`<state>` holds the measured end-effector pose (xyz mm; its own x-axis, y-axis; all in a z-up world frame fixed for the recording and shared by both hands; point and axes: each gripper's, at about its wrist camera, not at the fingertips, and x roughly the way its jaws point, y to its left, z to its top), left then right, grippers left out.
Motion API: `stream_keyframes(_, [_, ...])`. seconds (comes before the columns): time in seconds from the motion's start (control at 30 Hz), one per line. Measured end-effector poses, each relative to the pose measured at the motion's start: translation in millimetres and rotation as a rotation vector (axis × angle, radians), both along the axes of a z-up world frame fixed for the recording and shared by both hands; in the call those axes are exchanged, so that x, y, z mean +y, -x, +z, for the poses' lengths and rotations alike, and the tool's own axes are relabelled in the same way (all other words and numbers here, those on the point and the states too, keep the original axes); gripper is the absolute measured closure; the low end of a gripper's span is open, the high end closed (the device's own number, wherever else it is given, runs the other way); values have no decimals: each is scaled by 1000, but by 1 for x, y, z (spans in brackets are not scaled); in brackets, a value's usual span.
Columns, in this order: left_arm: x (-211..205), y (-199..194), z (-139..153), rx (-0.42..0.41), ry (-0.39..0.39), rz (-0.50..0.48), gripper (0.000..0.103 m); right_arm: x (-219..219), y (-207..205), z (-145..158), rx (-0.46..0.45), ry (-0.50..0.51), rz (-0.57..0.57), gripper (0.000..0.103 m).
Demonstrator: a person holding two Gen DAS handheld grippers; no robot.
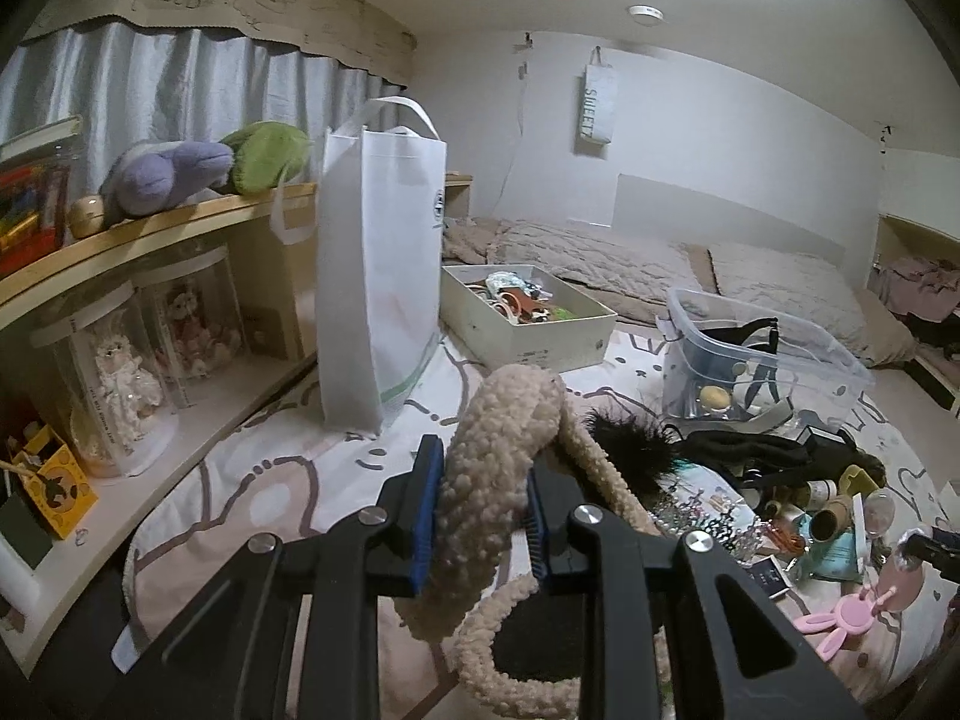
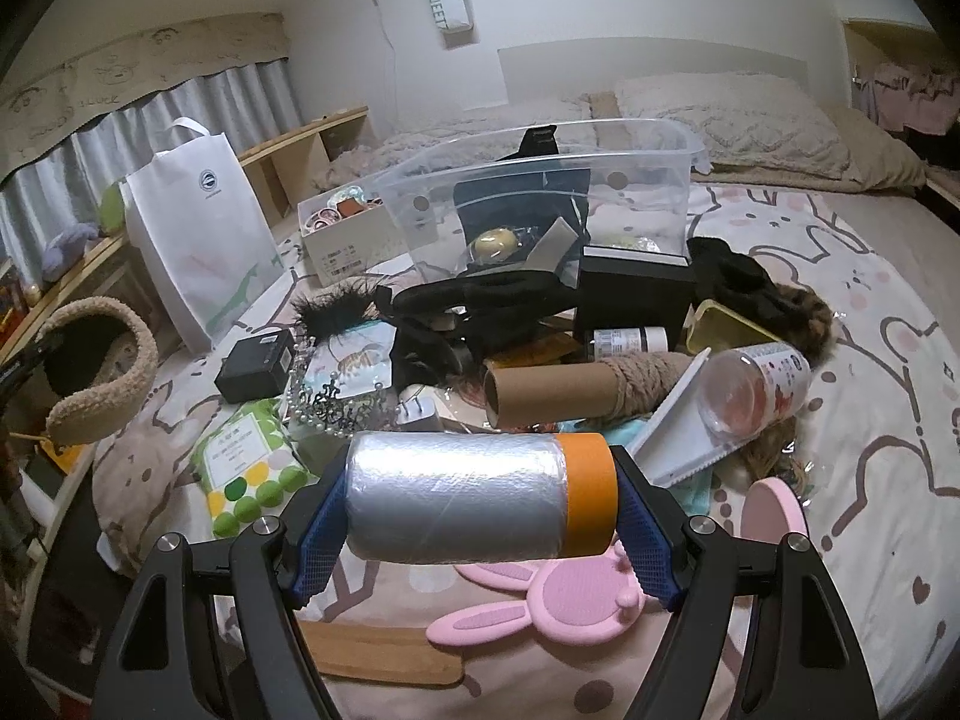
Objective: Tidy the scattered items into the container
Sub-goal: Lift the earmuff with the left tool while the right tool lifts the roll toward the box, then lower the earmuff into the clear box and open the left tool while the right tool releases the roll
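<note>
Bed (image 2: 870, 312) carries clutter mid-sheet. Clear plastic bin (image 2: 540, 180) sits toward the pillow end, white tote bag (image 2: 204, 240) at the shelf-side edge. Right gripper (image 2: 480, 504) clamped on silver film roll with orange tape (image 2: 480, 495), above the foot end. Left gripper (image 1: 480, 516) clamped on beige fleece earmuffs (image 1: 504, 468), off the sheet.

Hidden and cut-off parts around the clear bin

The clear bin (image 2: 540, 180) has its lower front wall hidden behind a black box (image 2: 636, 294) and black cloth (image 2: 480, 300); items inside it blur together. Left of it, the earmuffs (image 2: 96, 372) run off the frame edge. The shoebox (image 1: 528, 324) beyond holds trinkets too small to tell.
</note>
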<state>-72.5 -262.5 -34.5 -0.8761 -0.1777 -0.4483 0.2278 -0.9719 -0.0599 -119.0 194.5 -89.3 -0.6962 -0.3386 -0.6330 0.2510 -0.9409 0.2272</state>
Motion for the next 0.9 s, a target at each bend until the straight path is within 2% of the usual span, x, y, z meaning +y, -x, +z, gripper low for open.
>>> stream_keyframes(0.27, [21,28,-3,-2,-29,-52,78,7,12,-1,-4,7,-4,23])
stream_keyframes(0.5, [42,68,-3,4,-61,-91,78,17,34,0,-33,76,-2,23])
stream_keyframes(0.7, [61,109,1,-11,-116,-132,78,21,61,18,-37,96,4,23])
stream_keyframes(0.9, [80,149,24,1,-129,-163,78,25,91,44,-26,105,14,23])
